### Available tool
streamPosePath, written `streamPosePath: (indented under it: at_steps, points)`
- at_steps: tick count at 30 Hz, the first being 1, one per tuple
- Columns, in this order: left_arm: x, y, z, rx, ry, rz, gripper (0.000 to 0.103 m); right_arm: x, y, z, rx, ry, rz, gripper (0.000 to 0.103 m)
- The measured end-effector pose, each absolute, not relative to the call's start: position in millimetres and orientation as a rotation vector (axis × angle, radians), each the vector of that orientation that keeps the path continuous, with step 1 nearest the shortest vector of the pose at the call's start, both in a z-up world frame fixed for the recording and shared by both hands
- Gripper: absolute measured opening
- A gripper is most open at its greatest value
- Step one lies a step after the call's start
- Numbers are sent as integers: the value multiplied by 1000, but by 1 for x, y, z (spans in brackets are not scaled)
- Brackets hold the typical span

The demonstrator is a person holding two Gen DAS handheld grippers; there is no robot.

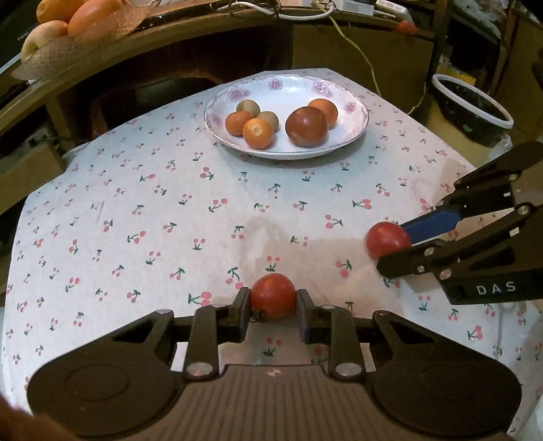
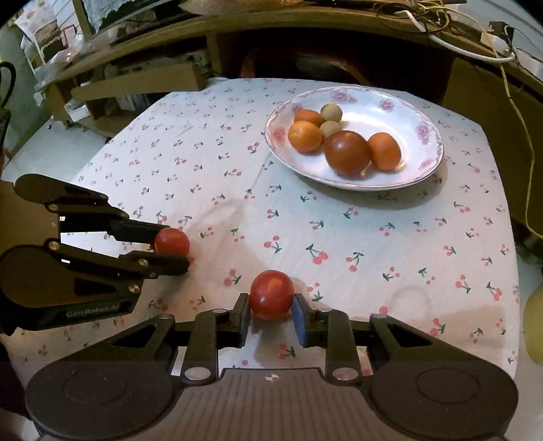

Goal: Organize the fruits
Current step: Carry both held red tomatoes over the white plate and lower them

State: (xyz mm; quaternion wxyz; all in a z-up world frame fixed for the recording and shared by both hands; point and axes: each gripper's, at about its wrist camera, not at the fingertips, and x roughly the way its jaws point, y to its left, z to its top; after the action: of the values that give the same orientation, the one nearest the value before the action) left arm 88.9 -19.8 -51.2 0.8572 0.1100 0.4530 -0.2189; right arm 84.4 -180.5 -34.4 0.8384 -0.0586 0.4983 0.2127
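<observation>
My left gripper (image 1: 273, 302) is shut on a red tomato (image 1: 273, 295) just above the cherry-print tablecloth; it also shows in the right wrist view (image 2: 171, 246) holding that tomato (image 2: 172, 241). My right gripper (image 2: 271, 303) is shut on a second red tomato (image 2: 272, 294); in the left wrist view it (image 1: 393, 246) comes in from the right holding this tomato (image 1: 387, 240). A white flowered plate (image 1: 353, 98) (image 2: 427, 159) at the far side holds a large dark red tomato (image 1: 307, 126), three orange fruits and two small brown-green ones.
The cherry-print tablecloth (image 1: 152, 210) covers the small table. A wooden shelf behind it carries a basket of oranges (image 1: 78, 20) at the far left and cables. A white-rimmed black bin (image 1: 471, 108) stands beyond the table's right edge.
</observation>
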Motion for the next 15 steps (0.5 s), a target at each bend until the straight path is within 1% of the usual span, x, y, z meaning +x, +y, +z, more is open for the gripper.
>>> streamPosePath:
  at_steps: [3,6,7,8,9,15]
  points:
    - [89,-18,-52,233,944,-472,35,86,-180,-35,-122,1056,461,31]
    - [90,-17,-51,244,940,-467,42,88,-183,-35,-112,1054,467,31]
    - [91,-17,-51,245,941,-466,43,89,-183,-35,-112,1054,469,33]
    - [92,-16,-51,245,941,-468,44,89,-183,-35,-111,1053,467,38]
    - [92,-16,-52,244,941,-469,45,90,-182,-35,-114,1051,463,41]
    - [91,-13,-53,226,943,-470,45,88,-183,-35,-120,1058,465,42]
